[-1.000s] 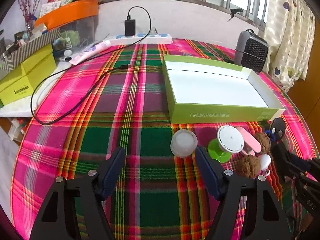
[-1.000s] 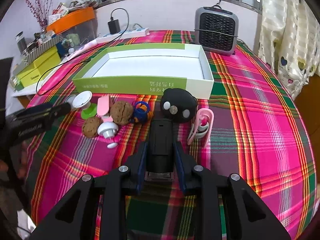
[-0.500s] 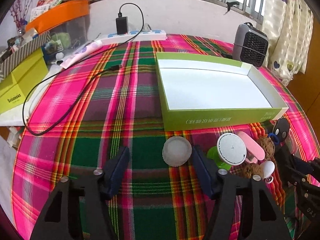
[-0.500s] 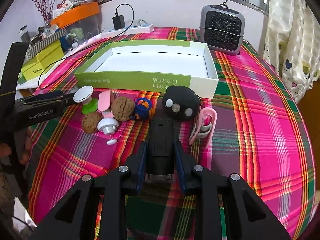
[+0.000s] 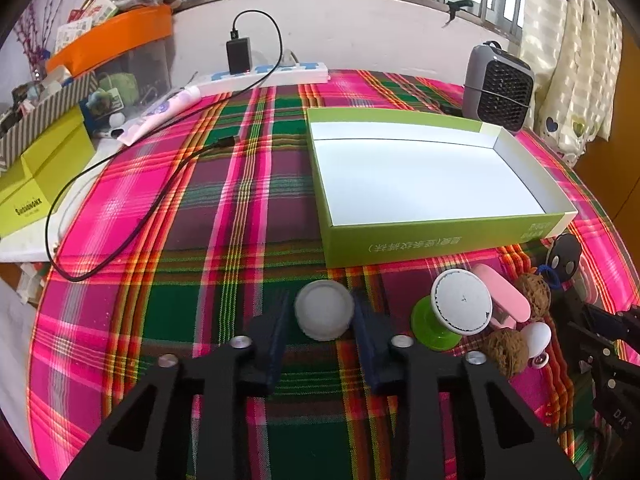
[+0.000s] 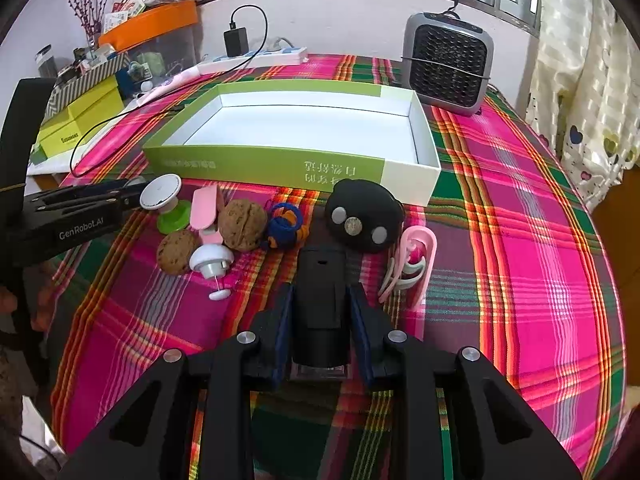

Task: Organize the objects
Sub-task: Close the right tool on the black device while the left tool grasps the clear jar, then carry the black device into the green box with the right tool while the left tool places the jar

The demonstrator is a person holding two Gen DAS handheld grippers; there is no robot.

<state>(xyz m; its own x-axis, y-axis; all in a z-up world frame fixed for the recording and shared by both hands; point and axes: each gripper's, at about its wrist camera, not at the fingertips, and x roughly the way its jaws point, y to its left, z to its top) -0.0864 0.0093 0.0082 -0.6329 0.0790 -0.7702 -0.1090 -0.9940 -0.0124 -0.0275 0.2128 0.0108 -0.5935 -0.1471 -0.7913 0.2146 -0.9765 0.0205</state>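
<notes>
My left gripper (image 5: 322, 312) points down at the plaid cloth, its jaws closing on a white round cap (image 5: 324, 316), with both pads against its sides. My right gripper (image 6: 320, 292) is shut on a black cylindrical piece (image 6: 320, 320) whose far end meets a black round piece (image 6: 362, 220) with grey dots. Between the grippers lie a white disc on a green foot (image 5: 460, 308), a pink clip (image 5: 504, 292), two walnuts (image 6: 242, 224), a white knob (image 6: 211, 258), a blue and orange ring tangle (image 6: 284, 224) and a pink holder (image 6: 412, 264). Behind them the green box (image 5: 440, 236) stands open and white inside.
A grey heater (image 6: 446, 64) stands behind the box's right corner. A power strip (image 5: 272, 74) with a charger and a long black cable (image 5: 120, 232) lies at the back left. Yellow-green boxes (image 5: 40, 176) and an orange-lidded bin crowd the left edge. A curtain hangs at right.
The left gripper edged forward and its wide jaws narrowed until they came against the white cap. The right gripper kept still with the black piece in it.
</notes>
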